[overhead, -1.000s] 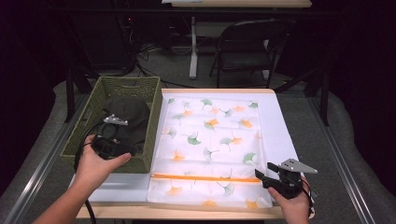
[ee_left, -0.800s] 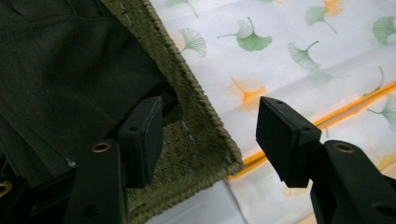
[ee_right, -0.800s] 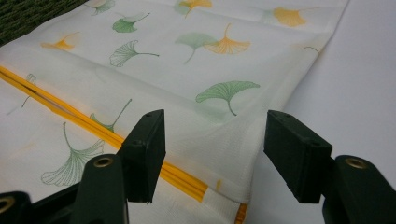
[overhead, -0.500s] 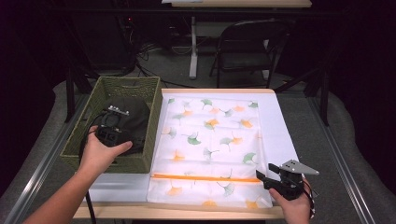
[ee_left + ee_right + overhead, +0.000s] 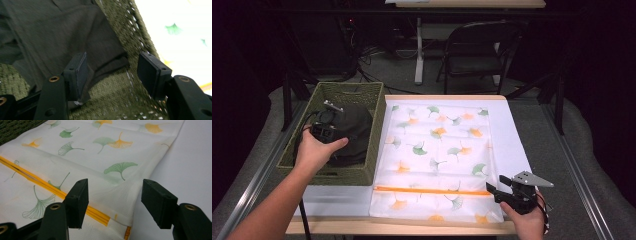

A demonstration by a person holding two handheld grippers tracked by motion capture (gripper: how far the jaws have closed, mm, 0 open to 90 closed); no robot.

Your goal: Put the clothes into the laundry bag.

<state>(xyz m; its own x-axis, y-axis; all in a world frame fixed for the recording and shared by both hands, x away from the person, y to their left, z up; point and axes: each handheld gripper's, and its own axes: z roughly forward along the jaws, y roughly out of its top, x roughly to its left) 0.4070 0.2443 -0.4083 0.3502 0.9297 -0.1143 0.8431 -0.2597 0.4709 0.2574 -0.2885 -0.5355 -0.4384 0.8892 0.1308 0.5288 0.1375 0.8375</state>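
The left hand-held gripper (image 5: 328,120) sits inside the green woven basket (image 5: 377,145) at the desk's left edge, over the dark grey garment (image 5: 354,127) that lies bundled in it. Its jaws are spread, with nothing pinched. The left gripper view shows one pad (image 5: 81,72) against the cloth and the other beside the basket's inner wall (image 5: 120,37), so room to that side is tight.

The right hand-held gripper (image 5: 492,191) rests at the desk's (image 5: 517,145) near right corner, jaws spread and empty, at the near right corner of the white cloth with a ginkgo-leaf print (image 5: 437,150). An orange stripe (image 5: 432,190) crosses this cloth near its front edge. The right gripper view shows a raised fold at the cloth's corner (image 5: 125,195) between the jaws, with bare white desk (image 5: 190,165) open to the right.

No brand, label or writing is readable.
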